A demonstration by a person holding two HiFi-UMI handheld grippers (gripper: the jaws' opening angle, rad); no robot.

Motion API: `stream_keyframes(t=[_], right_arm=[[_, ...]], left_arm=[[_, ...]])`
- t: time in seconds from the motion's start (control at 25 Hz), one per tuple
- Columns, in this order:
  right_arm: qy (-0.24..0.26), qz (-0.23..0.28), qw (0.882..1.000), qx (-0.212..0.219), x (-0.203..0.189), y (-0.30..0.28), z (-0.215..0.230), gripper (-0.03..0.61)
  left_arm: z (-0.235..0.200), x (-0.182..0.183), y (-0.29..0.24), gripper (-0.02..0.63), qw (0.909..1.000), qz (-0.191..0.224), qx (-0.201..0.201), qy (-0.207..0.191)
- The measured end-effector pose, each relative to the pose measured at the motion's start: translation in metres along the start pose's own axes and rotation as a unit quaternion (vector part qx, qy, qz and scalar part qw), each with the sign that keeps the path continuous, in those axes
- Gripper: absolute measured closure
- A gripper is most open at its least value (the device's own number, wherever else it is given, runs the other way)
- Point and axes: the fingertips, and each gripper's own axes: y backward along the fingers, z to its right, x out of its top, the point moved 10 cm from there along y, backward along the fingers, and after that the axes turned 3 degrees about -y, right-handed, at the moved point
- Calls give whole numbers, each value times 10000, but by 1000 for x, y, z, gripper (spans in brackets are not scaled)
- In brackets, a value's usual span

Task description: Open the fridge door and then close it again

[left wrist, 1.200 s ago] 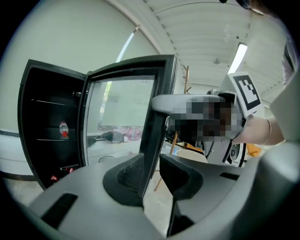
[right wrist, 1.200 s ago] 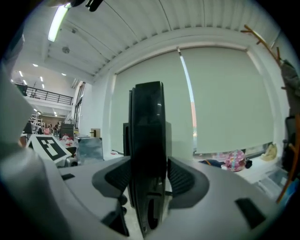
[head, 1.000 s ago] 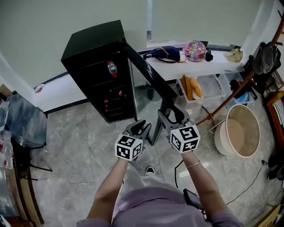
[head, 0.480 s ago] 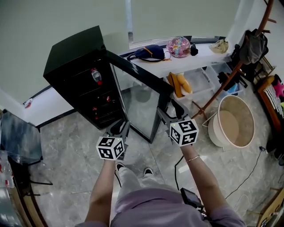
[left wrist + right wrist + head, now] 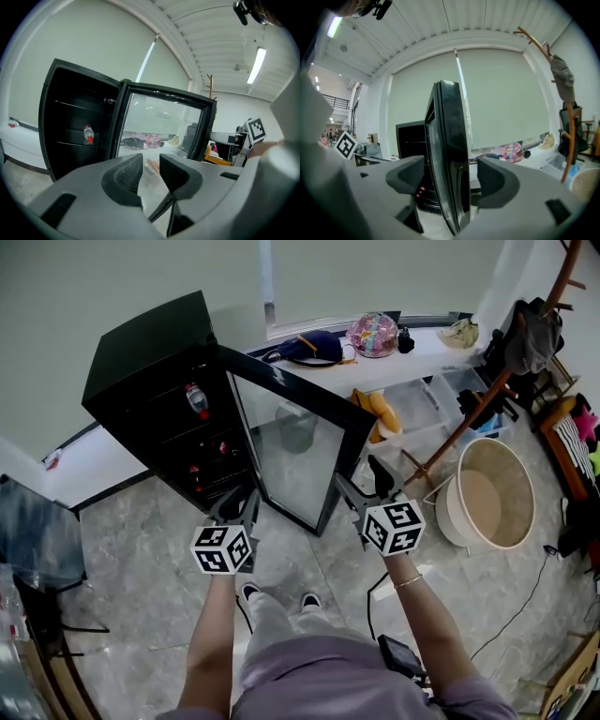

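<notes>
The black fridge [image 5: 155,352] stands at upper left of the head view, its glass door [image 5: 291,460] swung open toward centre. The right gripper [image 5: 364,482] straddles the door's free edge, its fingers wide and just opened off it, probably a release before pushing it shut. The left gripper [image 5: 236,507] hangs at lower left, fingers narrow and empty. The bench [image 5: 422,362] and tub [image 5: 487,502] at right look clear of the swing.
</notes>
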Motion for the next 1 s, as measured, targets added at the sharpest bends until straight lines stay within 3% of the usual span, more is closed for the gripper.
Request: stream_keyframes(t=[0.52, 0.84, 1.0], right_arm=[[-44, -4, 10000, -1, -4, 3, 6, 216], [126, 44, 9975, 693, 18, -29, 18, 216], [276, -12, 9953, 926, 19, -34, 15, 250]], left_arm=[[2, 0, 10, 511, 9998, -33, 148, -129], [4, 5, 35, 506, 9981, 270, 417, -356], [-2, 0, 50, 491, 9970, 300, 647, -305]])
